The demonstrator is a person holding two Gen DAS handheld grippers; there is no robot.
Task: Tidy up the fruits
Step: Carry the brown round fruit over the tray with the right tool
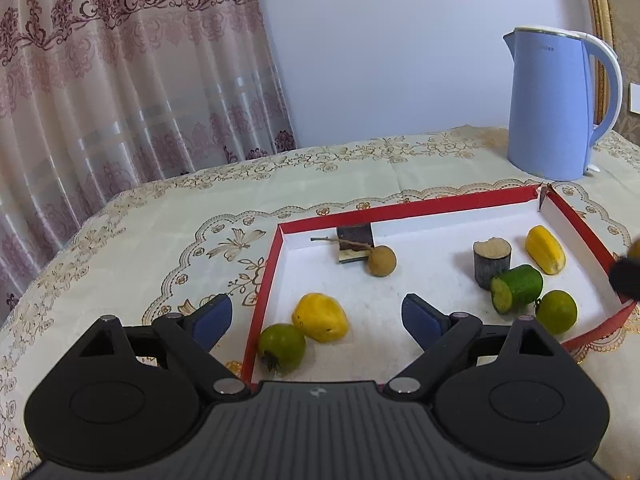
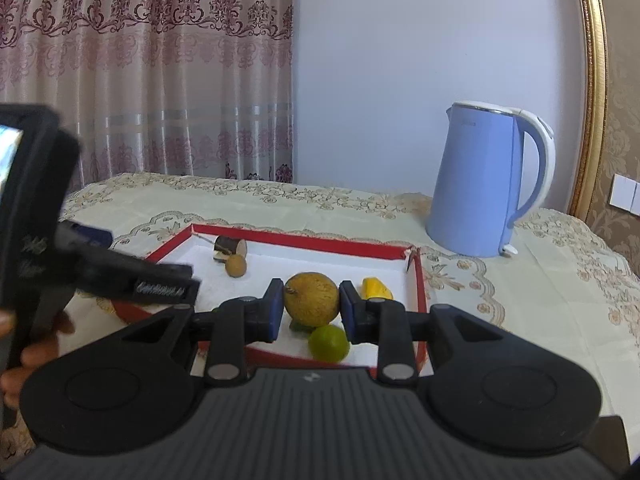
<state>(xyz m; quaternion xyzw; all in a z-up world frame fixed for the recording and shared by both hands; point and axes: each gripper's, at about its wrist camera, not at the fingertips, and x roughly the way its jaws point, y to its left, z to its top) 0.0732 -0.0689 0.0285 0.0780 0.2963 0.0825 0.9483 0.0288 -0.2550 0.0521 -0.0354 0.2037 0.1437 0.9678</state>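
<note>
The right gripper has its jaws clamped on a round tan-brown fruit with a short stem, held above the near right part of the shallow white tray with red walls. Just below the held fruit a small round green lime lies on the tray floor, and a yellow starfruit piece shows just past the right jaw.

The left gripper hangs with its jaws wide apart and nothing between them, straddling the tray's left wall. Between the blue pads lie a green guava-like fruit and a yellow lumpy fruit, touching each other. Farther in are a small round brown longan beside a dark sugarcane slice, an upright dark sugarcane stub, and a cut green cucumber piece leaning against it.

The tray sits on a table under a cream embroidered cloth, with a pale blue electric kettle behind it.
</note>
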